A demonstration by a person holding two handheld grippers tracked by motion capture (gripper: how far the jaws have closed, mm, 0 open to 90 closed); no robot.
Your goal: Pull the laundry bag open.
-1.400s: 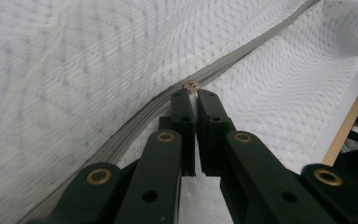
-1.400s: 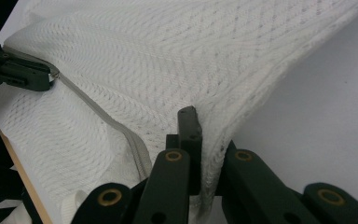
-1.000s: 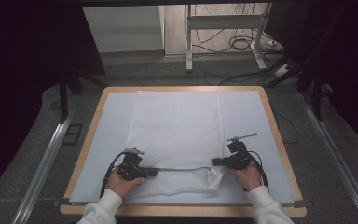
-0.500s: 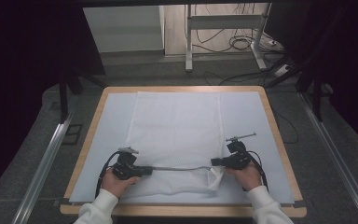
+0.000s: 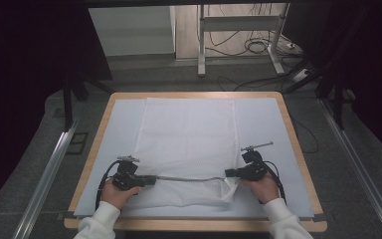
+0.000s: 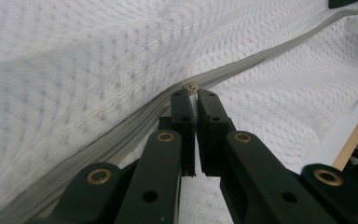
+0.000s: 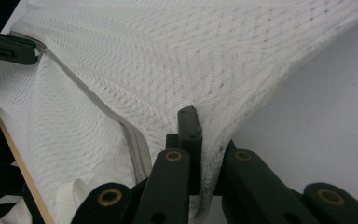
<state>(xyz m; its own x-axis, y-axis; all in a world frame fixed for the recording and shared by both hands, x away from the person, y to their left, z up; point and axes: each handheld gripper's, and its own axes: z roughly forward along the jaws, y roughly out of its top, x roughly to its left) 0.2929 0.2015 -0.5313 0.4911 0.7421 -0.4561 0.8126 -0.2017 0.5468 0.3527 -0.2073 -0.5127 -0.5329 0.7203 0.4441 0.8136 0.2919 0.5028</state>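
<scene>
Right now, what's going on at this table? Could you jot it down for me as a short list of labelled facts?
Surface: pale sheet on a wood-edged table
Main item: white mesh laundry bag lying mostly flat
Zipper: grey zipper running across the bag's near end
Left gripper: jaws shut on the zipper pull
Right gripper: jaws shut on the bag's mesh edge by the zipper's other end
Hands: one person's hand on each gripper
Bag's near right corner: lifted and bunched

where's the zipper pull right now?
High view: the zipper pull sits at the left end of the zipper, near the mesh bag's front edge, pinched in the left gripper. The right gripper clamps the bag's opposite corner.
</scene>
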